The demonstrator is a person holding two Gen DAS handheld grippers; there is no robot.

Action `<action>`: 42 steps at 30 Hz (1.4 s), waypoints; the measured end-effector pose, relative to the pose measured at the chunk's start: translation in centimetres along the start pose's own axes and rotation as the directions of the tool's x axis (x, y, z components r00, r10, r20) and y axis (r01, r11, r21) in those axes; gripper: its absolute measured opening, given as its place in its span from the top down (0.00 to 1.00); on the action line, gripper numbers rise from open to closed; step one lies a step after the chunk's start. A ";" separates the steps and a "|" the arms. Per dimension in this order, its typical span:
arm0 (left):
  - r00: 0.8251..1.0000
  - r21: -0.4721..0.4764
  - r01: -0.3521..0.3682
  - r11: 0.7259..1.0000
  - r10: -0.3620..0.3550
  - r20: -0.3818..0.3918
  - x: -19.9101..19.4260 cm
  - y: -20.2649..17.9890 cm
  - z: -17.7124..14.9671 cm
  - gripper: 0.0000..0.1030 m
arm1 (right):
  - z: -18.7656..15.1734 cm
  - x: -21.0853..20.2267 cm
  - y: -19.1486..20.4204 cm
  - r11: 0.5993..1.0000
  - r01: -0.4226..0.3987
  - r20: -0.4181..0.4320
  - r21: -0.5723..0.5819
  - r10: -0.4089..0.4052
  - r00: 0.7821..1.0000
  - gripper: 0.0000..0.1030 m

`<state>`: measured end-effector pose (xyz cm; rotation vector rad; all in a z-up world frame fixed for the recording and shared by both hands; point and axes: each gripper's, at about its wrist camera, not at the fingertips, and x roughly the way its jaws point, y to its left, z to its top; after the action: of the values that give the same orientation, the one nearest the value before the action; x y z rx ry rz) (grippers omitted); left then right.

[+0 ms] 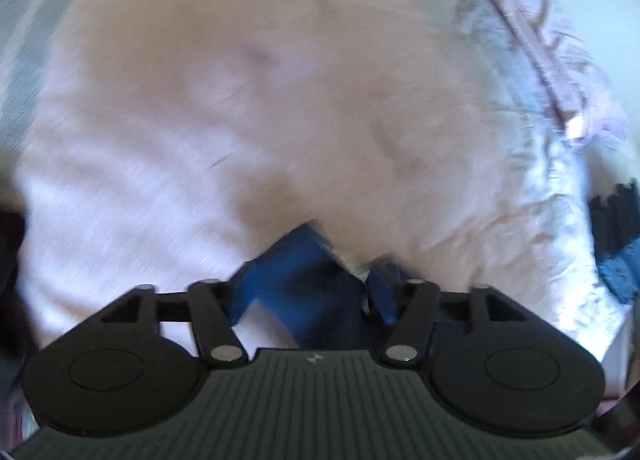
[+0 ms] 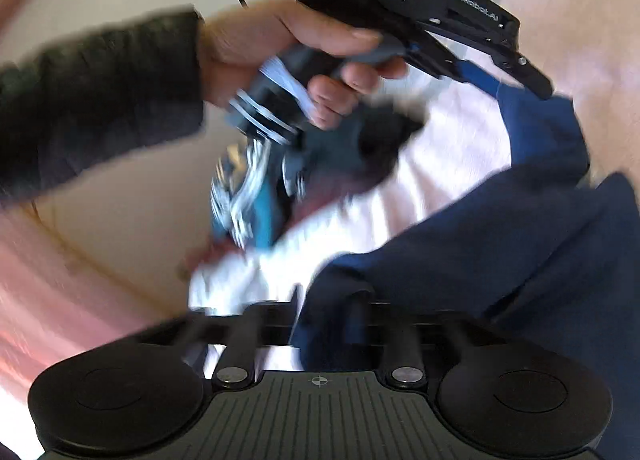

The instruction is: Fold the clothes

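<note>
Navy cloth point(image 2: 500, 244) lies between both tools, left tool point(image 1: 308, 260) and right tool point(image 2: 320, 300) each part-spread, grip unclear.

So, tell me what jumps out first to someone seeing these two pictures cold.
The wide pale pink bedsheet fills almost the whole left wrist view. In the right wrist view, a bare hand in a dark sleeve grips the black left gripper near the top. A dark navy blue fabric garment spreads from that gripper's tip down to the lower right, over the right gripper's fingers.
</note>
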<state>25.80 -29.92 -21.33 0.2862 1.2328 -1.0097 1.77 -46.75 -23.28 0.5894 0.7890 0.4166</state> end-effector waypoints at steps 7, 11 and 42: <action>0.995 -0.132 0.096 0.987 -0.099 -0.013 2.1 1.2 -6.4 0.34 | -2.9 -7.2 -4.9 0.961 0.265 0.064 0.084 -0.271 0.961 0.34; 0.996 0.015 0.073 0.997 -0.072 -0.043 5.5 -3.6 -7.9 0.32 | -4.4 -9.5 -13.2 0.852 0.492 -0.015 0.182 -0.497 0.867 0.33; 0.965 -0.081 -0.253 0.964 0.257 0.046 -9.8 9.1 -23.1 0.97 | 7.9 8.0 -18.0 0.993 0.109 -0.084 0.049 -0.105 0.991 0.34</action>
<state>18.03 -4.54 -23.96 0.3468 1.1472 -0.7431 15.23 -58.74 -34.53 0.5800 0.9077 0.3234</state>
